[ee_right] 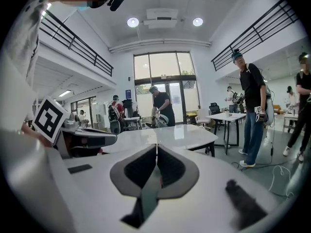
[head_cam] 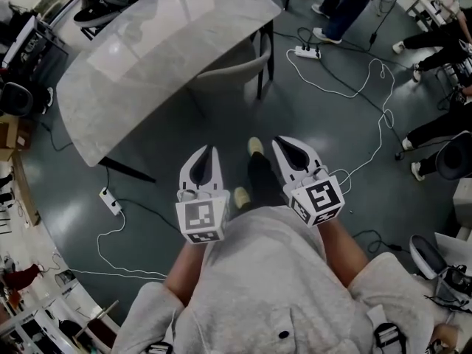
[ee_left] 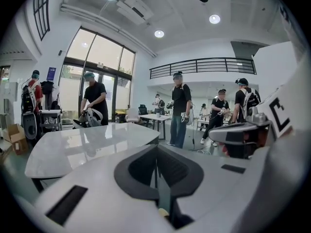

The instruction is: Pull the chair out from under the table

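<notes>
Chair [head_cam: 240, 66] sat tucked under glossy table [head_cam: 147, 43]; you held left gripper [head_cam: 209, 152] and right gripper [head_cam: 282, 144] clenched, empty, well apart from it.

A dark grey floor [head_cam: 169, 135] carries a table [head_cam: 147, 57] with a pale, glossy top on black legs, standing far and to the left. A pale chair [head_cam: 240, 68] stands on the floor at the table's right side, tucked under the top. A white power strip [head_cam: 307, 51] lies on the floor to the right of the table, and a white cable [head_cam: 384, 115] loops nearer from it. A second strip [head_cam: 110, 201] lies by the table's near left corner.
</notes>
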The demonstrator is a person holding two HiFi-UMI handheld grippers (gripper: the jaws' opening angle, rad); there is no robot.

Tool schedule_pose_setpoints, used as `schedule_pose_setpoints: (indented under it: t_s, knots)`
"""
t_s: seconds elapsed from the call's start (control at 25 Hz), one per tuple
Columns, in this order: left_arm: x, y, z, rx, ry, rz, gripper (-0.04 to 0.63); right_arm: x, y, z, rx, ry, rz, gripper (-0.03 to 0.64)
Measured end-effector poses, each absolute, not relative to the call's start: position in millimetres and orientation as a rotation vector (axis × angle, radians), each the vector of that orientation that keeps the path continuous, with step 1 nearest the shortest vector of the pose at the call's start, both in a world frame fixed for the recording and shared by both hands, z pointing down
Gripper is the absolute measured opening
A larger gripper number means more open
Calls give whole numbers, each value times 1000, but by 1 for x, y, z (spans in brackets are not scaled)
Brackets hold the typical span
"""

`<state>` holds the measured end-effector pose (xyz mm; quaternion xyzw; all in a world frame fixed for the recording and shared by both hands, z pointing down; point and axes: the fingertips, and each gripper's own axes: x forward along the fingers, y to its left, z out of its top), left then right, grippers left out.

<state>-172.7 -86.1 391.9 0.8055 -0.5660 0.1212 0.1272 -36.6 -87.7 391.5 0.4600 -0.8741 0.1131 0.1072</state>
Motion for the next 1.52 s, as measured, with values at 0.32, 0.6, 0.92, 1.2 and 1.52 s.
schedule_pose_setpoints:
  t_s: [0.32, 0.6, 0.92, 1.2, 1.52]
  knots:
    - [-174, -125, 403, 2320, -1666, 395, 15, -26, -137, 402, 1363, -2569, 327, 26]
    - [-166, -183, 415, 2294, -1648, 448, 15, -11, -197, 413, 1366, -2532, 347, 26]
    - [-156, -262, 423, 2270, -1650, 483, 15, -3, -282, 420, 1332, -2533, 357, 26]
    - [-141, -307, 432, 2258, -1640, 529, 15, 9, -334, 426, 1282, -2524, 333, 26]
    - [-129, -336, 455, 2240, -1617, 631, 15, 21, -375, 451, 1149, -2464, 305, 26]
